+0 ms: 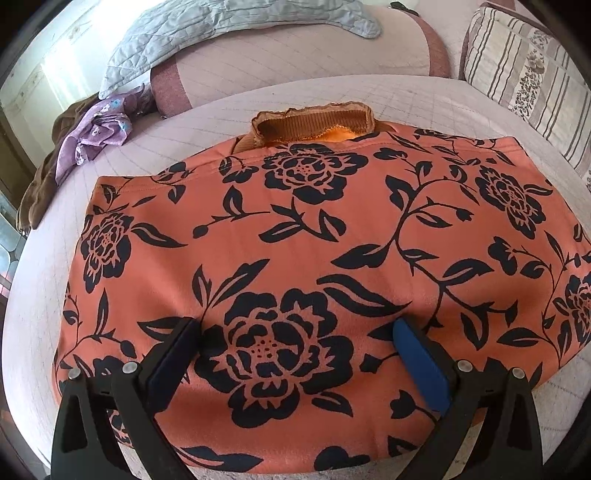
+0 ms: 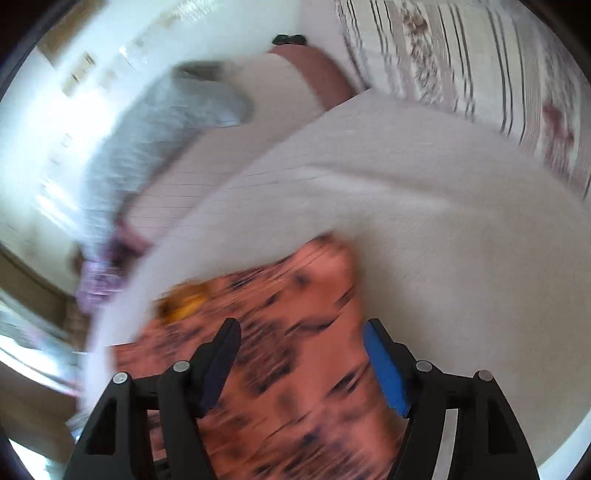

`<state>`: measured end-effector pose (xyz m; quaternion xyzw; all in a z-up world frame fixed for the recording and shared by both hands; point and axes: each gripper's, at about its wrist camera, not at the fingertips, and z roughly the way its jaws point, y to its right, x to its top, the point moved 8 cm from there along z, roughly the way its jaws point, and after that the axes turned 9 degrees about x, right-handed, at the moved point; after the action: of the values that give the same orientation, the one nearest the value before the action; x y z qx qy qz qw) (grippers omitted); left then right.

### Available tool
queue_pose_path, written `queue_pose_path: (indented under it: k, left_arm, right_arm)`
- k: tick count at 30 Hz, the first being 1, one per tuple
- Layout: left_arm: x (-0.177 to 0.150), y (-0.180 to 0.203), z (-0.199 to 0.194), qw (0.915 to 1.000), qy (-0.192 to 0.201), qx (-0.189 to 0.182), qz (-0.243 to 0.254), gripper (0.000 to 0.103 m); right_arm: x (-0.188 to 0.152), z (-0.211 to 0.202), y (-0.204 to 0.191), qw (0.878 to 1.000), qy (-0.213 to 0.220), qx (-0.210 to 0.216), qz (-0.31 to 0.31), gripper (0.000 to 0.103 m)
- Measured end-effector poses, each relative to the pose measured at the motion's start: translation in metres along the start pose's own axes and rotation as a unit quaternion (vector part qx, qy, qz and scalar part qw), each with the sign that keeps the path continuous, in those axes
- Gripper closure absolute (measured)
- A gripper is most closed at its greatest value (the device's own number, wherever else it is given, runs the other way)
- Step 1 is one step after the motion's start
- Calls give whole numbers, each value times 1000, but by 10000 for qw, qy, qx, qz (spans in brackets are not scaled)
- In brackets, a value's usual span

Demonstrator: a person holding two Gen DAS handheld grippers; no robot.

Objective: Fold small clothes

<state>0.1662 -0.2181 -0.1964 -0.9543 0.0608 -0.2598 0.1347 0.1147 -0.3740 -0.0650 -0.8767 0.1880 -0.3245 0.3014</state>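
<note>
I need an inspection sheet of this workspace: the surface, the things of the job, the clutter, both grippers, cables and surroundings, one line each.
Surface: pale quilted bed cover, flat where it shows.
Job's things: orange floral garment spread flat on the cover; its ribbed orange collar sticks out at the far edge.
Clutter: purple flowered cloth on a brown cloth at the far left edge; grey quilted blanket behind.
Grippers: left gripper open above the garment, holding nothing; right gripper open over the garment, view blurred by motion.
Cables: nothing seen.
Surroundings: striped pillow at the far right; pink bolster behind the cover.
</note>
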Motion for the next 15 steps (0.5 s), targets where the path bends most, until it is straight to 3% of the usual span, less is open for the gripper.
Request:
queue_pose_path:
  k: [2,4,5,7,9,10,13,15]
  left_arm:
    - [1,-2,-1,9999,-82,-58,-19,0]
    - [2,-7,-7,9997,-196,-138,-5,0]
    - [4,-16,-17,9997,-139,-154,-128,0]
    - [5,-34,-33,9988,175,-138,-425,0]
    - [-1,-55,-45,9970,386,-92,-666,0]
    - [-5,-61,-44,9968,344,-44,-720,0]
    - [-28,-73,-17,9973,-206,90,-696,0]
    - [-31,-80,-13,9959,-285,86,-850,0]
  right_arm:
    - [-32,13,-6,9972,-413,606,128,30]
    - [-59,35,25,9961,-738,118,474,41]
    - [-60,29,32,9961,-584,139,643,52]
    - [-57,2,26,9963,-330,149,783,48]
    - [-59,-22,15,9977,-32,173,654,19]
    - [-68,-32,12,9977,59,226,643,14]
    - [-100,-32,15,9956,-130,311,878,11]
    - [-113,-22,14,9922,-371,452,1099,11]
